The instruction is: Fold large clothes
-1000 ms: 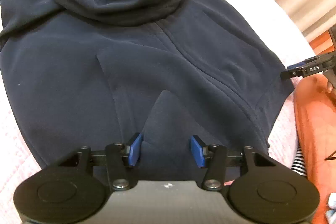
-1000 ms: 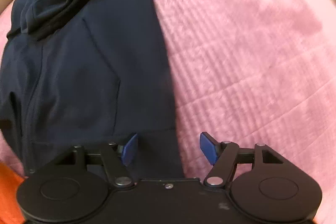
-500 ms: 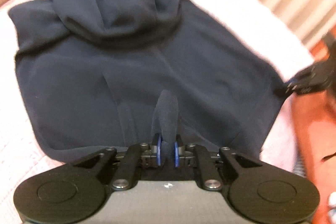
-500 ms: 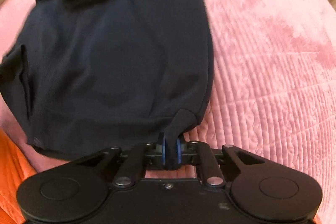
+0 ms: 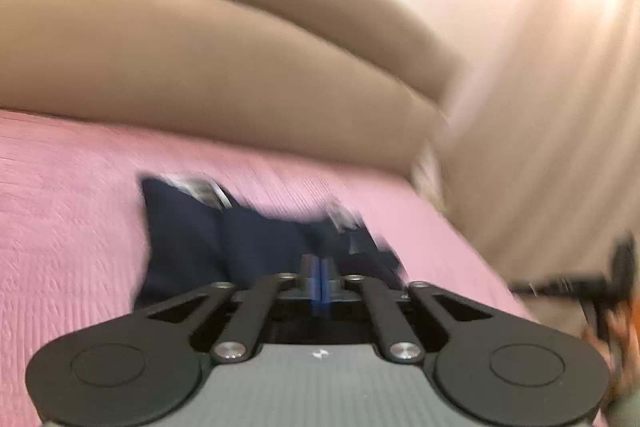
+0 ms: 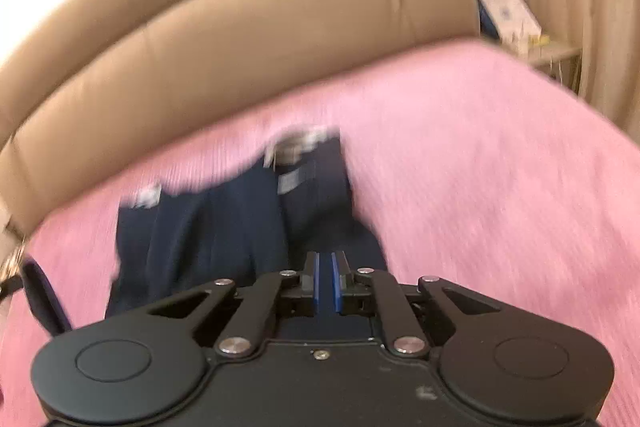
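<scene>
Navy hoodie (image 6: 224,227), apparently gripped, pink bedspread (image 6: 480,155)

Left gripper (image 5: 320,277) jaws pinched together, right gripper (image 6: 327,279) jaws nearly closed

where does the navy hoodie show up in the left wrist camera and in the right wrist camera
Left wrist: the navy hoodie lies low, left of centre, running under the left gripper.
Right wrist: the hoodie sits low-centre, its cloth pinched in the right gripper.
Shared landmark: the tan padded headboard behind the pink bedspread.
</scene>
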The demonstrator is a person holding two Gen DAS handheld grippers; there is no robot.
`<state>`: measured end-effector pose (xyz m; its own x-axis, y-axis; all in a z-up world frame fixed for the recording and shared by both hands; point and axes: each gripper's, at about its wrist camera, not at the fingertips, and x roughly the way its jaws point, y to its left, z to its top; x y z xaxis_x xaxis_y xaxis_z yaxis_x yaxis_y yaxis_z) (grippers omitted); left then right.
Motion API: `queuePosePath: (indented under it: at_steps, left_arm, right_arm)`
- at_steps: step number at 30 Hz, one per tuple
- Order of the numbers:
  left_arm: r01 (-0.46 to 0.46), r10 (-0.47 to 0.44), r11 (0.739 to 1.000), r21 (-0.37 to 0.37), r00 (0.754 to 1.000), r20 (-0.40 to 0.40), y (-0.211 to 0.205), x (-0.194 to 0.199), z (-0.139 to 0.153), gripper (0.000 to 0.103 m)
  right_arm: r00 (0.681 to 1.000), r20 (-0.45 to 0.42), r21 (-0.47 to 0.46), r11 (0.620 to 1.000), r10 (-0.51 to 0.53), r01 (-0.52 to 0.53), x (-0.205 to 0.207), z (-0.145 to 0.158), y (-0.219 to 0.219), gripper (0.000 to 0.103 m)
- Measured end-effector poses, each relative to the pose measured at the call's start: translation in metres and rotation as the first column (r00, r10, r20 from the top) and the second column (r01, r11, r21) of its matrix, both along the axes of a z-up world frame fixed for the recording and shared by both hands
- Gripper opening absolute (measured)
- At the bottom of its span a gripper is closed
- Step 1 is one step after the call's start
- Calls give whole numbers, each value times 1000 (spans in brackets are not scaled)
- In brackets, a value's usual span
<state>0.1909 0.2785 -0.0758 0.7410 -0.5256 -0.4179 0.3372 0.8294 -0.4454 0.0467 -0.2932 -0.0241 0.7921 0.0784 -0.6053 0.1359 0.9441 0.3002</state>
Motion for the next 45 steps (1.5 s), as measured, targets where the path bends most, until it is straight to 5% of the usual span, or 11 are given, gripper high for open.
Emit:
queuePosePath:
  at_steps: [3, 5, 9, 13, 16, 25, 28, 30, 32, 36, 45]
  left_arm:
    - [-223, 222, 974, -49, 974, -37, 0, 47, -13, 0]
    - [-177, 168, 982, -71, 980, -110, -6, 79, -34, 0]
    - [8, 2, 999, 54, 986, -169, -33, 71, -69, 9]
    - [180, -129, 965, 190, 958, -255, -55, 35, -98, 33]
    - [160, -93, 947, 278, 967, -237, -74, 32, -111, 50]
    - [188, -106, 955, 231, 940, -326, -84, 77, -147, 67]
    - [195, -118, 960, 201, 934, -338, -82, 74, -162, 55]
    - [236, -168, 954, 186, 932, -321, -81, 67, -165, 11]
    - [247, -181, 948, 200, 936, -301, -81, 56, -160, 9]
    - [220, -183, 959, 180, 962, -201, -68, 30, -127, 8]
    - [20, -19, 999, -34, 999, 32, -10, 4, -32, 8]
  right_arm:
    - [1000, 16, -1, 1000, -7, 7, 53, -6, -6, 12]
    - [999, -38, -4, 999, 32, -33, 76, -19, -8, 49]
    - [971, -219, -91, 989, 92, -114, 57, -53, -15, 77]
    - [917, -392, -56, 994, 69, -99, 11, -110, -32, 77]
    - [928, -369, -23, 998, 53, -66, -18, -129, -37, 77]
    - [938, -335, 11, 996, 88, -90, -21, -145, -31, 80]
    - [923, -375, 34, 996, 86, -79, -18, -158, -27, 77]
    - [934, -346, -5, 995, 89, -97, -25, -157, -14, 43]
    - [946, -316, -129, 985, 68, -114, -35, -149, 6, 15]
    - [979, -202, -262, 961, 41, -94, -59, -119, 30, 12]
    - [990, 137, -262, 965, 41, -4, -52, -19, 38, 10]
